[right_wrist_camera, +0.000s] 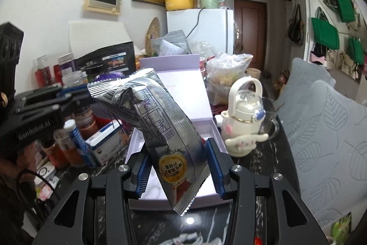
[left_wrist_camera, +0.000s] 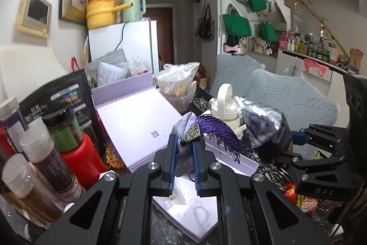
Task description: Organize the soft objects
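Left wrist view: left gripper [left_wrist_camera: 183, 146] closed narrow on a grey sachet [left_wrist_camera: 183, 130] with brooch and purple tassel [left_wrist_camera: 220, 132]. Sachet held upright between the pads, above the near edge of the open lilac box [left_wrist_camera: 137, 121]. Tassel hanging off to the right, over the box's right rim. Right gripper [left_wrist_camera: 296, 138] entering from the right, carrying the foil pouch [left_wrist_camera: 263, 123] just beside the tassel. White bottle [left_wrist_camera: 226, 105] standing behind, at the box's far right corner.

Right wrist view: right gripper [right_wrist_camera: 176, 162] closed part-way on the foil pouch [right_wrist_camera: 160, 121]; jaws set about pouch-wide, pads pressing its lower sides. Pouch long axis running up and left from the jaws, top seam leaning toward the left gripper [right_wrist_camera: 78, 93]. Pouch suspended over the box tray [right_wrist_camera: 206, 130]; lower corner hanging below the jaws at the near rim.

Judgement: both items above the box; drop direction straight down from either jaw. Pouch lean toward the tassel a likely snag risk; level before release.
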Available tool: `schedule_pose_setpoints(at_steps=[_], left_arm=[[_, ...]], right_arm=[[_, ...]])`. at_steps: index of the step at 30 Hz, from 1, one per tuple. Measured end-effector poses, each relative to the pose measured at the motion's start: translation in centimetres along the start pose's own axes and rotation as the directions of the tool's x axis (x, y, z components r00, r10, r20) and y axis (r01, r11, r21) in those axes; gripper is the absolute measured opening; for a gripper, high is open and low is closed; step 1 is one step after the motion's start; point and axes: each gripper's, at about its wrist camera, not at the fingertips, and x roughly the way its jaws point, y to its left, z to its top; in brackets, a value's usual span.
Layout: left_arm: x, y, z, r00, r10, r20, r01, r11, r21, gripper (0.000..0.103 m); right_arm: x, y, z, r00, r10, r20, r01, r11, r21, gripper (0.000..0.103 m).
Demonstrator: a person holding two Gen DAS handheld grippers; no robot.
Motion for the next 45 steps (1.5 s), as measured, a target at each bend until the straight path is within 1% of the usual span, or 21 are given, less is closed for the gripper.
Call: schedule_pose_setpoints(at_steps=[3, 6, 10, 16, 19, 28, 32, 37, 41, 45], left_arm=[[1.5, 0.5, -0.3, 1.000, 0.006, -0.027, -0.007, 1.000, -0.018, 0.013], [3.0, 0.9, -0.7, 0.999, 0.018, -0.050, -0.019, 0.999, -0.026, 0.013], [4.9, 1.2, -1.3, 0.996, 0.031, -0.079, -0.034, 0.999, -0.030, 0.013], [7.4, 1.6, -2.2, 0.991, 0.031, -0.127, -0.036, 0.999, -0.034, 0.013], [8.5, 1.5, -2.7, 0.988, 0.028, -0.154, -0.033, 0.999, -0.034, 0.013], [11.7, 1.4, -4.3, 0.973, 0.014, -0.229, -0.024, 0.999, -0.039, 0.013], [12.8, 1.4, -4.8, 0.968, 0.019, -0.250, -0.029, 0.999, -0.035, 0.013], [14.1, 1.5, -5.4, 0.958, 0.001, -0.287, -0.017, 0.998, -0.053, 0.013], [14.8, 1.5, -5.8, 0.952, -0.005, -0.305, -0.015, 0.998, -0.063, 0.013], [15.0, 1.2, -6.0, 0.950, 0.010, -0.312, -0.028, 0.998, -0.053, 0.013]], right_arm=[[1.5, -0.7, 0.7, 1.000, 0.013, -0.024, -0.012, 1.000, 0.017, 0.045], [3.0, -1.1, 0.9, 0.999, 0.003, -0.045, -0.003, 1.000, 0.016, 0.045], [5.1, -1.6, 0.7, 0.997, -0.009, -0.081, 0.011, 1.000, 0.017, 0.045], [7.9, -2.4, 0.0, 0.989, -0.001, -0.146, 0.008, 0.999, 0.048, 0.045], [9.1, -2.7, -0.4, 0.985, -0.010, -0.174, 0.019, 0.998, 0.052, 0.045], [11.5, -3.6, -1.8, 0.972, -0.042, -0.233, 0.055, 0.997, 0.050, 0.045], [12.4, -3.6, -2.2, 0.967, -0.050, -0.251, 0.063, 0.997, 0.046, 0.045], [13.2, -3.6, -2.7, 0.961, -0.050, -0.270, 0.063, 0.997, 0.041, 0.045], [13.9, -3.7, -3.0, 0.957, -0.049, -0.287, 0.063, 0.997, 0.042, 0.045], [14.6, -3.8, -3.2, 0.950, -0.053, -0.307, 0.070, 0.997, 0.043, 0.045]])
